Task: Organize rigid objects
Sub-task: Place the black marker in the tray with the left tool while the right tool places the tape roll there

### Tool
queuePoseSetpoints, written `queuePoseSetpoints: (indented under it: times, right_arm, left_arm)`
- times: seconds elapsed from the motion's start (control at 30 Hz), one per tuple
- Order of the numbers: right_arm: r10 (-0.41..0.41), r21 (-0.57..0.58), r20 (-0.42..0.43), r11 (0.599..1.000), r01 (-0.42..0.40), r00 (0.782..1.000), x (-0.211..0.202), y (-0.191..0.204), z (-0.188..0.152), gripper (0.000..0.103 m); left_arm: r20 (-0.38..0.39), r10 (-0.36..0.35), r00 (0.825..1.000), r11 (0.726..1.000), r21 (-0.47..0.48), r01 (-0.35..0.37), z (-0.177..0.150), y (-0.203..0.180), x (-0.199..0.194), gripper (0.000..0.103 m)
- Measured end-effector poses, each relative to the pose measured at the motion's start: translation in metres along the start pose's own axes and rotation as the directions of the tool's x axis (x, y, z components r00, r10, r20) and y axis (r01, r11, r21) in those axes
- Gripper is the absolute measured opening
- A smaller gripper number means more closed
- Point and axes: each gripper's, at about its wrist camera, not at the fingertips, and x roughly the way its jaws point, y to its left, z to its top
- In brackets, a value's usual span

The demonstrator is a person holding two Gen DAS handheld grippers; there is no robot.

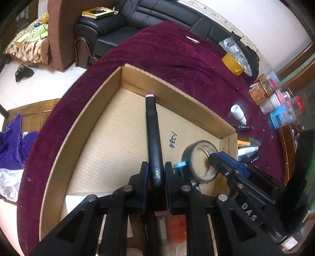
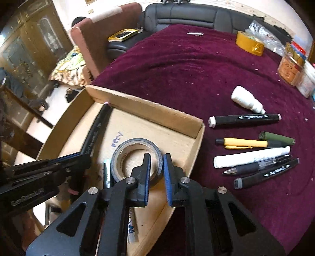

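My left gripper (image 1: 156, 173) is shut on a black marker (image 1: 152, 134) with a pink tip, held over the cardboard box (image 1: 177, 92); the tip reaches the far wall. It also shows in the right wrist view (image 2: 94, 134). My right gripper (image 2: 157, 169) is shut on the wall of a grey tape roll (image 2: 135, 157) standing in the box (image 2: 149, 110); the roll also shows in the left wrist view (image 1: 200, 159). Several pens and markers (image 2: 254, 155) lie on the maroon cloth to the right of the box.
A white bottle (image 2: 246, 99), a yellow tape roll (image 2: 250, 45), and jars and packets (image 2: 291, 69) sit on the round maroon table (image 2: 187, 59). More small items lie in the near part of the box. A black sofa (image 2: 196, 15) stands behind.
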Motion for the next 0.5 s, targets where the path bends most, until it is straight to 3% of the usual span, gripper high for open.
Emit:
queuePoseSetpoints:
  times: [0.1, 0.17, 0.23, 0.37, 0.43, 0.5]
  right_arm:
    - [0.063, 0.005, 0.006, 0.998, -0.063, 0.998, -0.012, -0.007, -0.003, 0.016]
    - [0.125, 0.021, 0.021, 0.992, -0.126, 0.992, -0.026, -0.015, -0.009, 0.034]
    - [0.194, 0.034, 0.062, 0.980, -0.196, 0.979, -0.048, -0.028, -0.019, 0.039]
    - [0.307, 0.076, 0.151, 0.944, -0.321, 0.940, -0.089, -0.072, -0.045, 0.042]
    - [0.317, 0.104, 0.188, 0.935, -0.340, 0.930, -0.104, -0.101, -0.059, 0.042]
    - [0.307, 0.100, 0.206, 0.938, -0.332, 0.929, -0.111, -0.121, -0.068, 0.042]
  left_arm:
    - [-0.012, -0.019, 1.000, 0.999, -0.031, 0.019, 0.000, 0.005, -0.001, 0.026]
    - [0.002, -0.030, 1.000, 0.999, -0.040, 0.030, -0.002, 0.004, -0.008, 0.039]
    - [0.025, -0.037, 0.999, 0.999, -0.025, 0.038, -0.009, -0.002, -0.020, 0.041]
    - [0.092, -0.062, 0.994, 0.998, 0.038, 0.059, -0.031, -0.027, -0.047, 0.044]
    - [0.125, -0.090, 0.988, 0.993, 0.082, 0.080, -0.044, -0.045, -0.057, 0.054]
    - [0.148, -0.122, 0.981, 0.986, 0.128, 0.103, -0.057, -0.066, -0.063, 0.056]
